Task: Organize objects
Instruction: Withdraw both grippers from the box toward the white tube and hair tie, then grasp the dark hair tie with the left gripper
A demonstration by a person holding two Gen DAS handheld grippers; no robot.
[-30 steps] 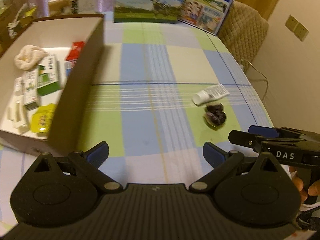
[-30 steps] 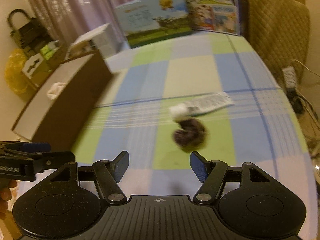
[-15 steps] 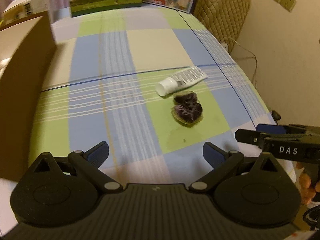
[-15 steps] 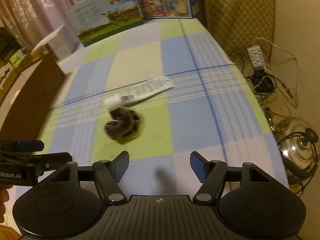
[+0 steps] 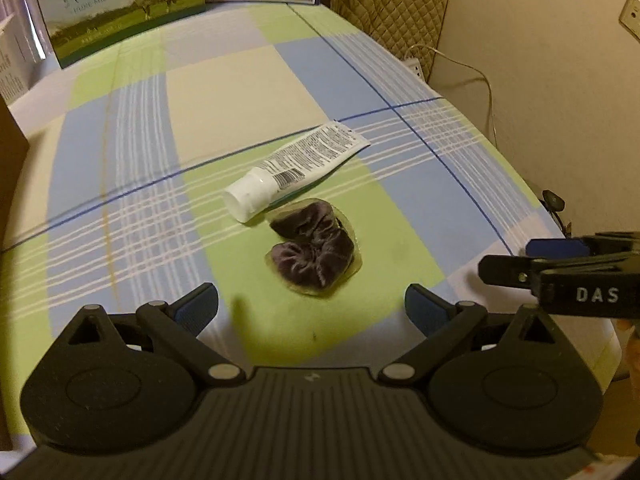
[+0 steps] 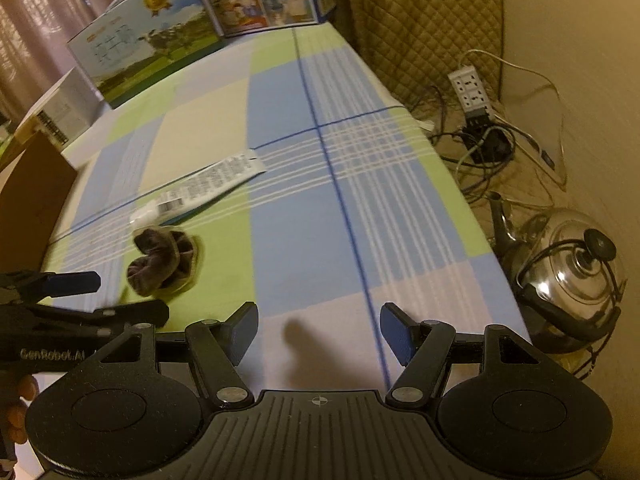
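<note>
A white tube lies on the checked tablecloth, cap toward me. Touching its cap end is a dark purple scrunchie in a clear wrapper. My left gripper hangs open just short of the scrunchie, which lies centred ahead of its fingers, with nothing between them. My right gripper shows at the right edge, apart from both things. In the right wrist view the right gripper stands open over bare cloth. There the scrunchie and the tube lie to its left, with the left gripper near them.
Milk cartons stand along the table's far end. A brown cardboard box is at the left. Beyond the table's right edge, on the floor, are a steel kettle, a power strip and cables. A quilted chair back stands at the far right.
Both grippers have swung right and lower, away from the cardboard box. The tube and scrunchie are now closer and centred before the left gripper. The box interior has left view.
</note>
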